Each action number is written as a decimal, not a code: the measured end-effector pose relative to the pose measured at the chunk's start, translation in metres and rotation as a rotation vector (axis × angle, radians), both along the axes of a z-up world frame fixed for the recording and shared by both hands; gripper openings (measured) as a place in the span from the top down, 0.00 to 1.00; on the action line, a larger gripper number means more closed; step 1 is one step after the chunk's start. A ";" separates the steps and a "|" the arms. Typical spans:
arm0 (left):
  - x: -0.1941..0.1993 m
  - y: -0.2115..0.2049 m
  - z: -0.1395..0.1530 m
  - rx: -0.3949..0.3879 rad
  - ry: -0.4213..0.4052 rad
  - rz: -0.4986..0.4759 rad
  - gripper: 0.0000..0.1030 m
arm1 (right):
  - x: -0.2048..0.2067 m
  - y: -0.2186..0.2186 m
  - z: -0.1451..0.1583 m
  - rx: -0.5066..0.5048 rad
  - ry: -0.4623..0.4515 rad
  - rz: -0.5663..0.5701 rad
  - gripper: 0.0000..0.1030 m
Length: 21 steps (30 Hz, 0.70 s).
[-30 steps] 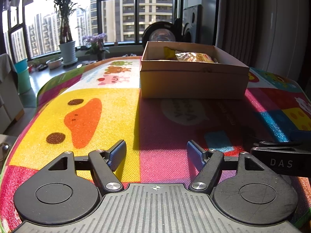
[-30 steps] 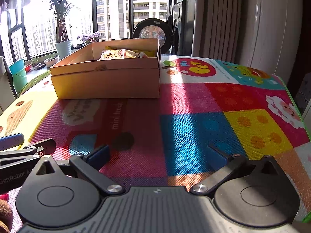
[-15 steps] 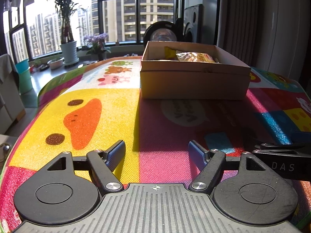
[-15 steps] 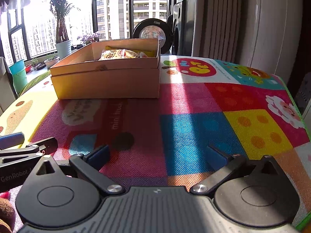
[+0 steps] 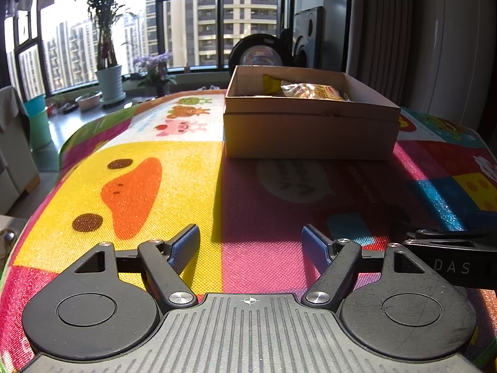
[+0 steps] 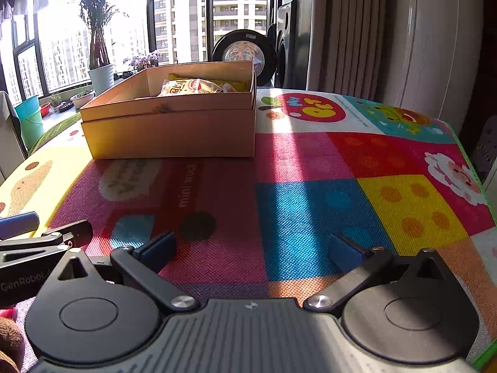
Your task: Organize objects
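The left hand-held gripper (image 5: 250,244) sits low over the counter (image 5: 186,186) with its two blue-padded fingers (image 5: 186,244) spread wide and nothing between them. The right hand-held gripper (image 6: 250,248) is released in the same way, its blue pads (image 6: 160,248) well apart and empty, hovering just above the surface. The two tools lie side by side: the tip of the right one (image 5: 450,248), marked with the letters DAS, shows at the right edge of the left wrist view, and the left one's arm (image 6: 43,248) with one blue pad shows at the left edge of the right wrist view.

Under both spreads a bright children's play mat (image 6: 310,202) that covers the counter, with a yellow duck patch, pink and red squares, a blue square and a yellow square with orange dots. Sunlight falls across it in strips.

Farther along the mat, ahead of both tools and well apart from them, stands an open cardboard box (image 5: 310,136). Inside it lie snack packets (image 6: 189,87), one clear wrapper with red and yellow print on top of a yellow one; how many there are in all I cannot tell.

At the lower left corner of the right wrist view a brown fuzzy thing (image 6: 9,348) peeks in, too cut off to name.

Beyond the counter are a tall potted plant (image 5: 105,62), purple flowers (image 5: 153,68) on the sill, a round black device (image 6: 240,54), a grey curtain (image 6: 341,31) and high-rise buildings through the window.
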State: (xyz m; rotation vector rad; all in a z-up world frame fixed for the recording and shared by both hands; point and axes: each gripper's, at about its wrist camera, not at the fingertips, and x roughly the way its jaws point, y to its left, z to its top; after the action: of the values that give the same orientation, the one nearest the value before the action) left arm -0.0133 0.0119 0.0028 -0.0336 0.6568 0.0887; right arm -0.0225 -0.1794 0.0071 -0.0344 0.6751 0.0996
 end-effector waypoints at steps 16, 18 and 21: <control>0.000 -0.001 0.001 0.003 0.001 0.003 0.22 | 0.000 -0.002 0.001 0.000 0.000 0.000 0.00; 0.000 -0.001 0.001 0.004 0.001 0.004 0.22 | 0.000 -0.002 0.001 0.001 0.000 0.000 0.00; 0.000 -0.001 0.001 0.001 0.001 0.004 0.22 | 0.000 -0.002 0.000 0.000 0.000 0.000 0.00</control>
State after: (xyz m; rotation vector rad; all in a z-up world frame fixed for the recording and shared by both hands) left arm -0.0133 0.0114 0.0035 -0.0340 0.6575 0.0929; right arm -0.0223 -0.1813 0.0076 -0.0345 0.6748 0.0999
